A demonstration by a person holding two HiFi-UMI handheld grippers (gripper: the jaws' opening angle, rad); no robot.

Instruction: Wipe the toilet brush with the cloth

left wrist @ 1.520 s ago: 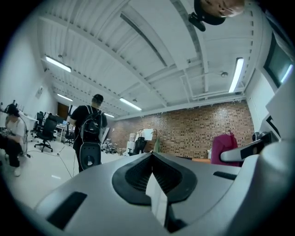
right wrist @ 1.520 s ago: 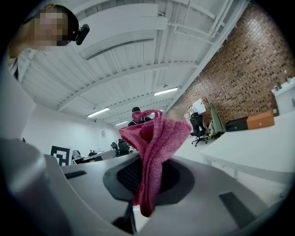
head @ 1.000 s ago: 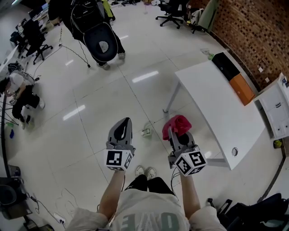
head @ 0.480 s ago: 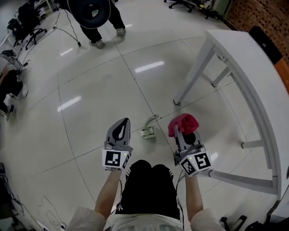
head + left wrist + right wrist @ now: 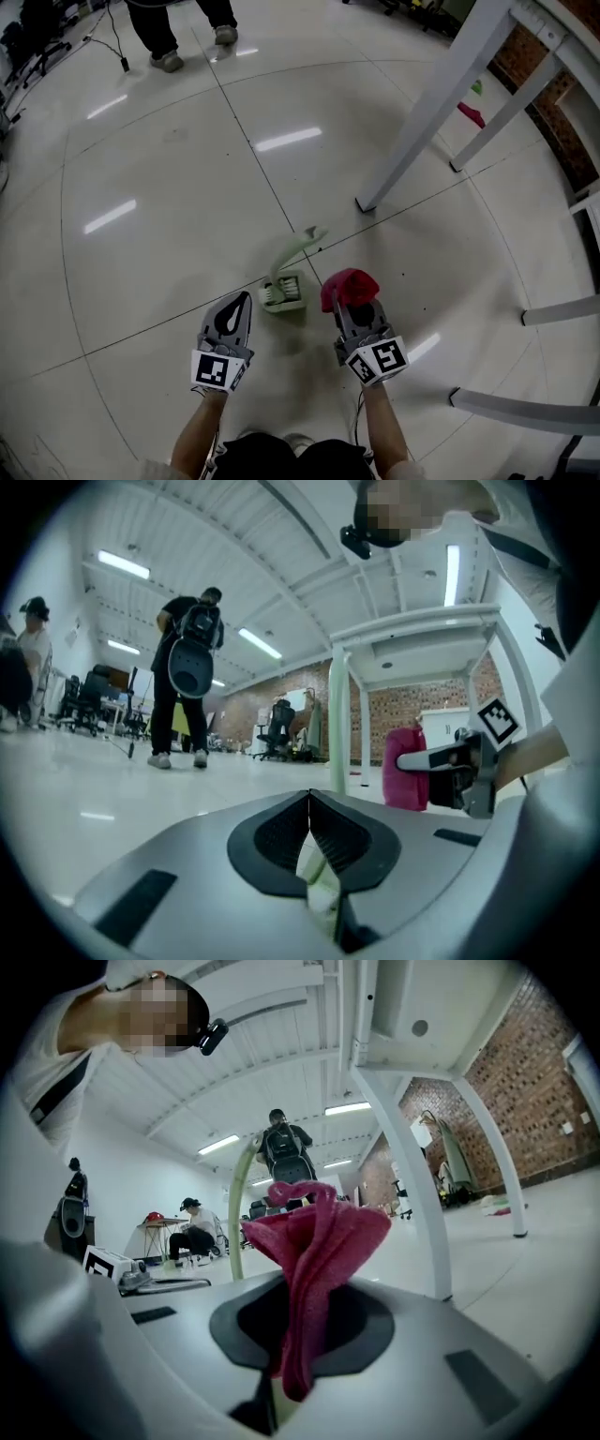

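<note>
A pale green toilet brush (image 5: 284,281) lies on the glossy tiled floor, bristle head near me, curved handle (image 5: 302,242) reaching away. My left gripper (image 5: 241,300) hovers just left of the brush head, shut with nothing in it; the brush shows pale through the slit under its jaws (image 5: 319,878). My right gripper (image 5: 352,304) is just right of the brush, shut on a bunched red cloth (image 5: 349,286) that stands up from its jaws (image 5: 314,1274). In the right gripper view the brush handle (image 5: 234,1227) rises to the left of the cloth.
White table legs (image 5: 427,103) stand on the floor ahead to the right, with more white bars (image 5: 553,309) at the right edge. A person's feet (image 5: 192,33) are at the far top. Another person (image 5: 192,1232) sits far off.
Both grippers and my head have dropped low toward the floor. The brush now lies close between the grippers, and the table top has passed out of view above. The cloth stays clamped.
</note>
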